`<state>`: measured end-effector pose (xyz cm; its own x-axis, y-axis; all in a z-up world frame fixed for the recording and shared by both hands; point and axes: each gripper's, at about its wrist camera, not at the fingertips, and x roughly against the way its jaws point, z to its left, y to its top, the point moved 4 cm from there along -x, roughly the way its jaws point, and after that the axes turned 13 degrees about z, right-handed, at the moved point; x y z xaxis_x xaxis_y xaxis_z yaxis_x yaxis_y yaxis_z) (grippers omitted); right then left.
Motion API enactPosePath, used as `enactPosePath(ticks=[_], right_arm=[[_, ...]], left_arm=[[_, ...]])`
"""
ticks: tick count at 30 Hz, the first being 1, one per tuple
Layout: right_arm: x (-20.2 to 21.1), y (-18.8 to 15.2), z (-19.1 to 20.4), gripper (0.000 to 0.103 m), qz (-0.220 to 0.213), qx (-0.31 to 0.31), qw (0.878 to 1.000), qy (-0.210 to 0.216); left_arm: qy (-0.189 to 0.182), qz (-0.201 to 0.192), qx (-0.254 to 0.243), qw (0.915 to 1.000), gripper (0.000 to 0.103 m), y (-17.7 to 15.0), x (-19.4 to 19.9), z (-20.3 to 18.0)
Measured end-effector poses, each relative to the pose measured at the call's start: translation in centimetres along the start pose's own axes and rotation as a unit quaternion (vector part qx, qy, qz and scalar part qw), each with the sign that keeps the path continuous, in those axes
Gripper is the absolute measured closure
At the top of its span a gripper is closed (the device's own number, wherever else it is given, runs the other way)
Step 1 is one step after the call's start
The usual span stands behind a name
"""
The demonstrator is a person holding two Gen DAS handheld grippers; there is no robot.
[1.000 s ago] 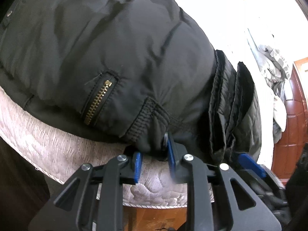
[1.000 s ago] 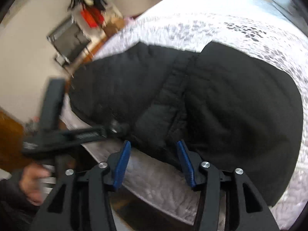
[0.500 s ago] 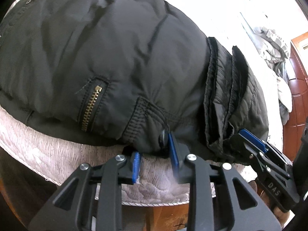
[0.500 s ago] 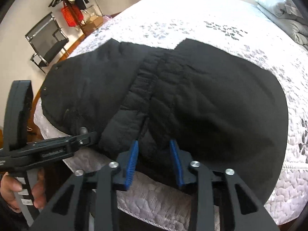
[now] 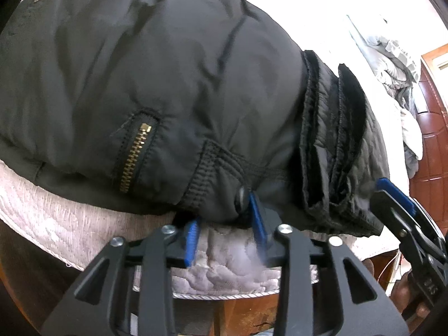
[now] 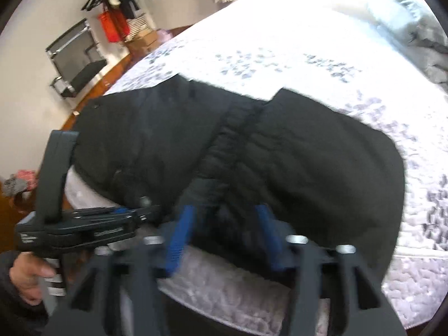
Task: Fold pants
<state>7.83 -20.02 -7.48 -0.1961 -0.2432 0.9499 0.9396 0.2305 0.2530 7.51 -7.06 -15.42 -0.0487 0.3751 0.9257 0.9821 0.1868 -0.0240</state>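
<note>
Gripping the waistband is the step in hand, so take care that both bites are full before you lift. The black pants (image 5: 173,84) lie across the near edge of the bed (image 6: 308,44), the waist end hanging slightly over the mattress edge toward you and the legs running away toward the middle of the bed.

Your left gripper (image 5: 225,231) has its blue pads spread, one on each side of the ribbed waistband corner (image 5: 212,179), with a snap button (image 5: 240,197) just against the right pad. Push in a little deeper so the pads cover the thick ribbing and not the button, then squeeze.

Your right gripper (image 6: 221,238) is also spread, straddling the bunched fly seam (image 6: 224,151) at the near edge. Slide in until both layers sit between the pads; padded cloth like this will likely slip from a shallow pinch. Raise both ends together and level.

The right view is blurred, so you cannot tell whether its pads already touch the cloth. The far leg ends are partly washed out by glare. How many layers sit under the left bite is hidden. The heap of grey bedding (image 5: 392,64) at the far side is cut off.
</note>
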Motion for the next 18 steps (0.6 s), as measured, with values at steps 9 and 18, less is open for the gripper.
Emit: enactPosePath(ticks=[9,18], right_arm=[[-2.8,-2.7,0.0,0.049,0.031,-0.006,0.999,-0.034],[-3.9,-1.8,-1.8,0.088,0.037,-0.041,0.998,-0.017]], left_arm=[[0.001,0.002,-0.008,1.0,0.061,0.1,0.0,0.4],[0.016,0.016,-0.027,0.9994,0.06,0.8,-0.1,-0.4]])
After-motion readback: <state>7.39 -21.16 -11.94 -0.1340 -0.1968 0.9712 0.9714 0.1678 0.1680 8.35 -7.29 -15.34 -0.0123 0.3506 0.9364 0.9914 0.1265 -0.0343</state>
